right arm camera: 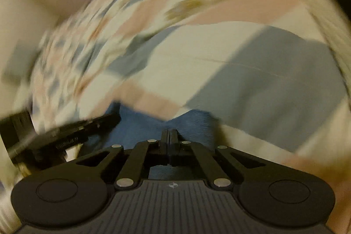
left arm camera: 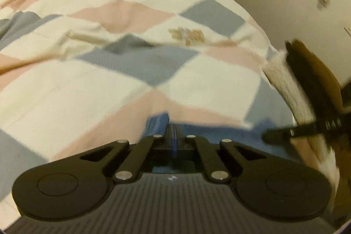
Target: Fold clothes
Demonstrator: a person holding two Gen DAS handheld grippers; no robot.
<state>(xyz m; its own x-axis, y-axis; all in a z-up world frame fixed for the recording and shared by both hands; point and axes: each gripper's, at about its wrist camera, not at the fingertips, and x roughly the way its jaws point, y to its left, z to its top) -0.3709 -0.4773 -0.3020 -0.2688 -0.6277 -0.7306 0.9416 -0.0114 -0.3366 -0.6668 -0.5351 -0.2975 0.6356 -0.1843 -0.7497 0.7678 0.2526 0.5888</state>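
- Left wrist view: your left gripper [left arm camera: 173, 135] has its jaws drawn together on a thin edge of the blue garment [left arm camera: 230, 137]; a sliver of blue shows between the closed fingers.
- Right wrist view: your right gripper [right arm camera: 169, 139] is likewise pinched tight on the blue garment [right arm camera: 140, 124], with the fabric bunched just ahead of the fingers.
- The garment lies low in both views, at the near edge of the bed, on the checked quilt [left arm camera: 122, 71] of pink, grey and cream squares.
- Each view catches the other gripper close by: the right one enters from the right edge of the left view [left arm camera: 283, 135], the left one from the left edge of the right view [right arm camera: 65, 135]. So you hold two nearby points of the same cloth.
- Expect the cloth to be light, soft and limp. It will sag between your two grips and drag on the quilt, which may ruck up with it.
- Hold at corners or along a hem, not mid-panel, so that the edge hangs straight.
- Both grippers tilt steeply down toward the bed; the right view is heavily smeared, so its details are uncertain.
- How much of the garment is already folded I cannot tell; most of it is hidden below the grippers.
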